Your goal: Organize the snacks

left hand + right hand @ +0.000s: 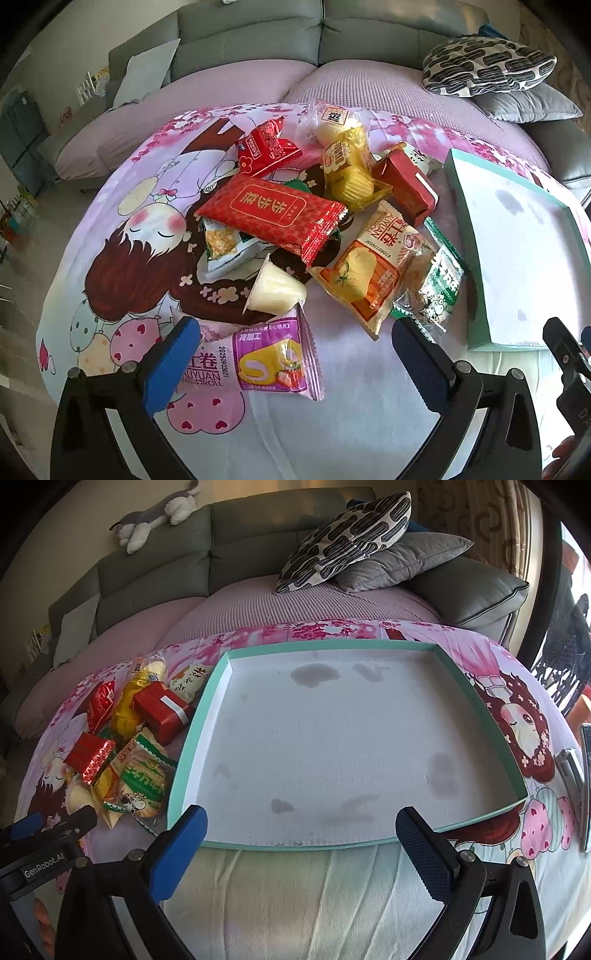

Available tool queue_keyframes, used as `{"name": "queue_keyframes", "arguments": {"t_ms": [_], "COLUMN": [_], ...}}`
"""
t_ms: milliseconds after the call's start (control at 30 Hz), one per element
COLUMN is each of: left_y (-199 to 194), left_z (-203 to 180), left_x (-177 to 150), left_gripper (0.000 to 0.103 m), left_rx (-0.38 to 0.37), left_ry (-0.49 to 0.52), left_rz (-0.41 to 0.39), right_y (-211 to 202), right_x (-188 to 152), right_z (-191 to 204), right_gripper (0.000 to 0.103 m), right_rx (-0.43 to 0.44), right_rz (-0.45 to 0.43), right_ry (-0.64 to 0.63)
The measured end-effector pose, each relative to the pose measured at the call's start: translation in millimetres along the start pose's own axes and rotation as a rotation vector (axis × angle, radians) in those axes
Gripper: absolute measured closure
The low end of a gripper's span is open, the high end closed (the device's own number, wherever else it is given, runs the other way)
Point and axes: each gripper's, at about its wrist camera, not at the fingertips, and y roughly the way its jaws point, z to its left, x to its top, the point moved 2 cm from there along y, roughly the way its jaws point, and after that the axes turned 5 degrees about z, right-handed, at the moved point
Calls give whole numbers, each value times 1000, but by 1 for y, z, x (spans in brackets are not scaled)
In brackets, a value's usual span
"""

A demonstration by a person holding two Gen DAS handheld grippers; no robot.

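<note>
A pile of wrapped snacks lies on a cartoon-print cloth. In the left wrist view I see a long red packet (273,214), a purple strawberry roll packet (266,360), a jelly cup (275,288), an orange roll packet (369,273), a red box (406,184) and a yellow packet (347,170). My left gripper (295,354) is open, just before the purple packet. A shallow teal-rimmed white tray (195,738) lies right of the pile with nothing in it. My right gripper (301,843) is open at the tray's near edge.
A grey sofa (155,561) with a patterned cushion (347,535) and a grey cushion (402,559) stands behind the table. A plush toy (159,513) lies on the sofa back. A phone-like object (585,782) lies at the table's right edge.
</note>
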Motion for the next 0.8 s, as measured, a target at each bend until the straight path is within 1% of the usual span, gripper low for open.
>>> {"name": "queue_keyframes", "arguments": {"t_ms": [433,800], "left_y": [2,-1], "left_z": [-3,-3], "left_x": [-1,-1], "left_gripper": [0,0], "left_rx": [-4,1], "left_ry": [3,6], "left_rz": [1,-17], "right_y": [-1,0], "right_x": [-1,-1], "right_z": [0,0], "right_gripper": [0,0], "right_rx": [7,8], "right_rz": [1,2], "right_ry": [2,2]}}
